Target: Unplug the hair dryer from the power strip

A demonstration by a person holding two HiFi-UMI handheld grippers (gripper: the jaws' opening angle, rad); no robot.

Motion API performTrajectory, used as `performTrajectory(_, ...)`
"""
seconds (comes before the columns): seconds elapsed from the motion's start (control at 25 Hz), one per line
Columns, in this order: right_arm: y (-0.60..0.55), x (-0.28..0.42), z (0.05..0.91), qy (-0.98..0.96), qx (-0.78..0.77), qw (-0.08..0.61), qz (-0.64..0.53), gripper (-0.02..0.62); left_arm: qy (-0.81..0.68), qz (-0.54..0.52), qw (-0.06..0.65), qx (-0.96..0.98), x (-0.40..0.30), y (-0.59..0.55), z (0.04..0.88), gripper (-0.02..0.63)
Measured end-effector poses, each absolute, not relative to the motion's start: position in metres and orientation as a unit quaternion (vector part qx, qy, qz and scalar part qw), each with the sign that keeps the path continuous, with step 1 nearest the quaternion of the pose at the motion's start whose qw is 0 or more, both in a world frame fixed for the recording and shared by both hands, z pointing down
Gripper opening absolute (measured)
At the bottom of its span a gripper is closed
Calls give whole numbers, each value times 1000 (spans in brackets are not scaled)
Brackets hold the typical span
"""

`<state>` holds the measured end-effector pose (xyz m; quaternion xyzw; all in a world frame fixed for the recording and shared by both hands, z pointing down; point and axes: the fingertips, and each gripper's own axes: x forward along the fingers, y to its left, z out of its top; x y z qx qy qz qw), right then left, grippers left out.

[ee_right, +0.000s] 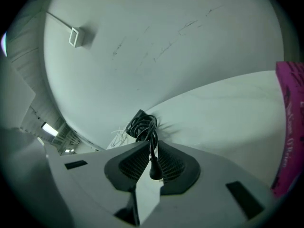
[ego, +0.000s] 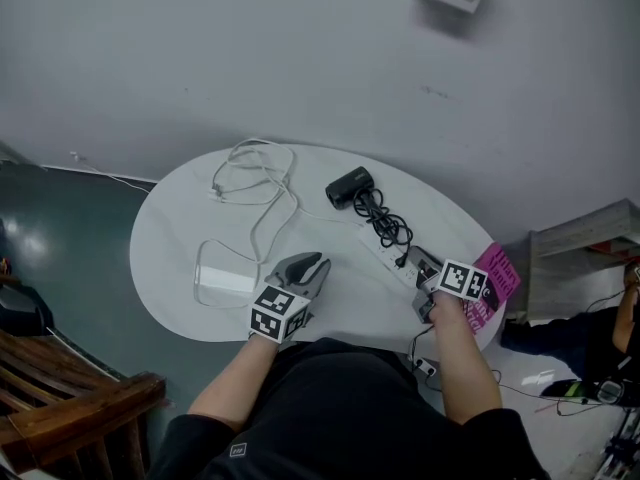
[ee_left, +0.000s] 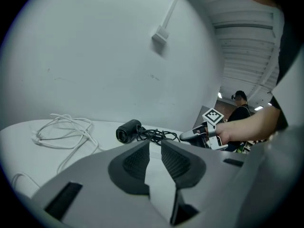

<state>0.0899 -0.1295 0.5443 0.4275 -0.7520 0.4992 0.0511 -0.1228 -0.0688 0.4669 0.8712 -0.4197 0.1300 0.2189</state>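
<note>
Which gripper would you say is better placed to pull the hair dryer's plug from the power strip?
Right. The right gripper has the black plug between its jaws, at the power strip; the left gripper is open and empty, away from it.

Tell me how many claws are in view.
2. The left claw is above the table, at its near edge, open and empty. The right claw is at the power strip on the right, shut on the black plug. None seems hidden.
</note>
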Motion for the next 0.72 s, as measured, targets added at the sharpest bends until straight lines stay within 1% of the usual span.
performTrajectory(0.16,-124,112,533,-747,465,49,472,43,-438,105,202,870,-145,-70,443,75)
performTrajectory(0.32,-119,114,507,-760,488,53,425,43,-451,90,174,871,-167,-77,418,64)
performTrajectory(0.48,-111,104,479,-775,506,57,374,43,-450,80,155,876,-180,-80,395,58)
performTrajectory(0.72,-98,67,428,-817,494,69,289,43,-448,79,131,881,-192,-80,368,44)
